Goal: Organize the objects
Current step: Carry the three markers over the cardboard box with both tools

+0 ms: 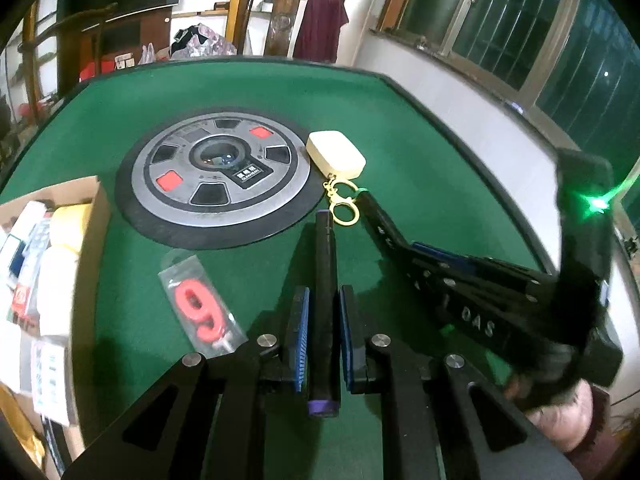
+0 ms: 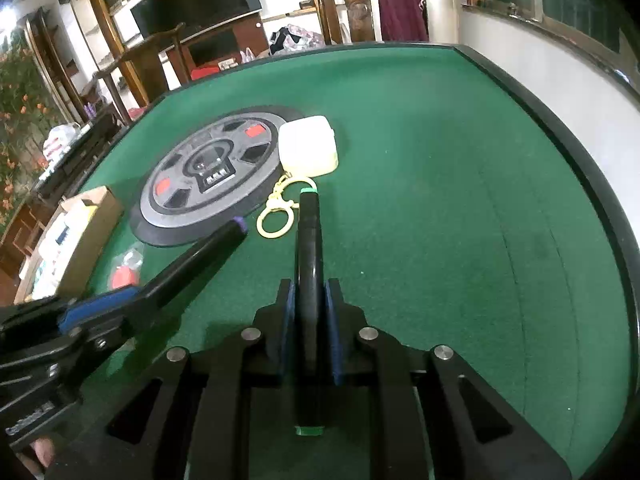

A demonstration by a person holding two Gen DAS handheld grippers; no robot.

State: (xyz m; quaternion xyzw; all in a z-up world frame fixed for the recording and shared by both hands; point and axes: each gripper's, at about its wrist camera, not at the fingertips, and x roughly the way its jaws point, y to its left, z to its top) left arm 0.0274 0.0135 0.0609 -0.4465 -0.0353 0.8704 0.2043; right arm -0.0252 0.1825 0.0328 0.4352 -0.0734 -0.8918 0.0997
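1. Left tongs (image 1: 324,338): pinching a black marker with purple ends (image 1: 325,292), held above the green bench (image 1: 440,160).
2. Right tongs (image 2: 310,320): pinching a black marker with green ends (image 2: 308,240), tip near a yellow key ring (image 2: 276,216).
3. Cream case (image 1: 336,154): on the bench beside the round centre panel (image 1: 216,176), ring attached.
4. Red "9" candle in packet (image 1: 200,304): flat on the bench.
5. Cardboard box (image 1: 86,240): at the left, filled with small packages.
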